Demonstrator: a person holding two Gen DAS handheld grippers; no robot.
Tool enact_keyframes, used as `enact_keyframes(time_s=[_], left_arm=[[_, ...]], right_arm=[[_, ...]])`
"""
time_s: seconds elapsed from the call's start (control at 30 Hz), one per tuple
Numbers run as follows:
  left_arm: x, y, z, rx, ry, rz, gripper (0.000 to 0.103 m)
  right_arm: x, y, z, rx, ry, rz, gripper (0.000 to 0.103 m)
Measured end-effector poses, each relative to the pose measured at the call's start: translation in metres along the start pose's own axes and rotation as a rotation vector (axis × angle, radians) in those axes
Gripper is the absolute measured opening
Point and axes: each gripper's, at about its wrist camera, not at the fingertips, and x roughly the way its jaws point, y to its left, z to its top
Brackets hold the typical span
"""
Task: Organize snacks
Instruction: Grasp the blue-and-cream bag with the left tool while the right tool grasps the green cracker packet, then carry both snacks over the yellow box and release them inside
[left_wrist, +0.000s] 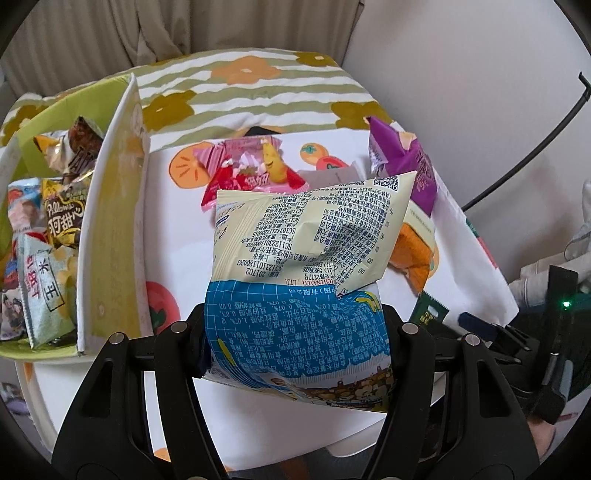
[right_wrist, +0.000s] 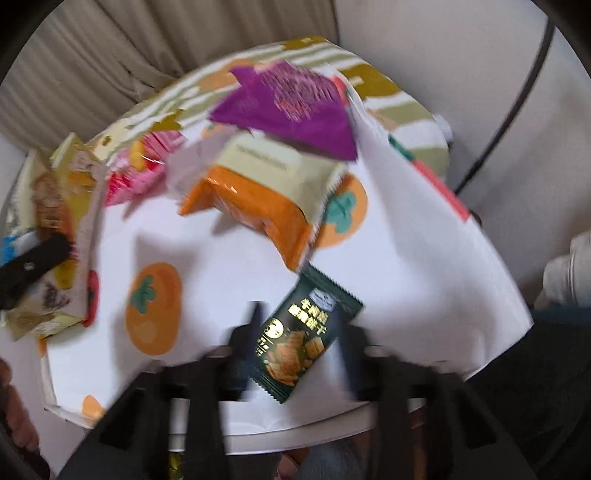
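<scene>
Cream-and-blue snack bag (left_wrist: 295, 280) pinched in left gripper (left_wrist: 295, 332), held above table; green box (left_wrist: 110, 221) lies just to its left. Right gripper (right_wrist: 299, 350) part-open, blurred, straddling dark green packet (right_wrist: 299, 339); contact unclear.

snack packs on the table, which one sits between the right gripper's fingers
The dark green pack, lying flat between the right gripper's open fingers; the orange and purple packs lie farther back.

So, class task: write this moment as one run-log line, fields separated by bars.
left tongs: shut on cream-and-blue bag | right tongs: open around dark green packet on cloth | box: partly filled
</scene>
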Motion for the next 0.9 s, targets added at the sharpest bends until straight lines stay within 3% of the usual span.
enact_keyframes(time_s=[0.03, 0.23, 0.47, 0.5, 0.63, 0.9], left_arm=[[0.002, 0.001, 0.000, 0.010, 0.007, -0.001, 0.061], [0.013, 0.006, 0.004, 0.057, 0.031, -0.019, 0.061], [0.027, 0.015, 0.015, 0.136, 0.063, -0.055, 0.061], [0.029, 0.016, 0.016, 0.149, 0.066, -0.060, 0.061], [0.035, 0.017, 0.020, 0.195, 0.081, -0.079, 0.061], [0.033, 0.019, 0.026, 0.239, 0.084, -0.116, 0.061]], right_arm=[[0.002, 0.000, -0.001, 0.010, 0.001, -0.001, 0.073], [0.025, 0.012, -0.009, 0.038, 0.023, -0.177, 0.073], [0.041, 0.023, -0.010, 0.125, 0.008, -0.234, 0.072], [0.041, 0.025, -0.010, 0.133, -0.003, -0.245, 0.072], [0.036, 0.035, -0.018, 0.166, -0.054, -0.260, 0.047], [0.014, 0.033, -0.029, 0.238, -0.107, -0.236, 0.043]])
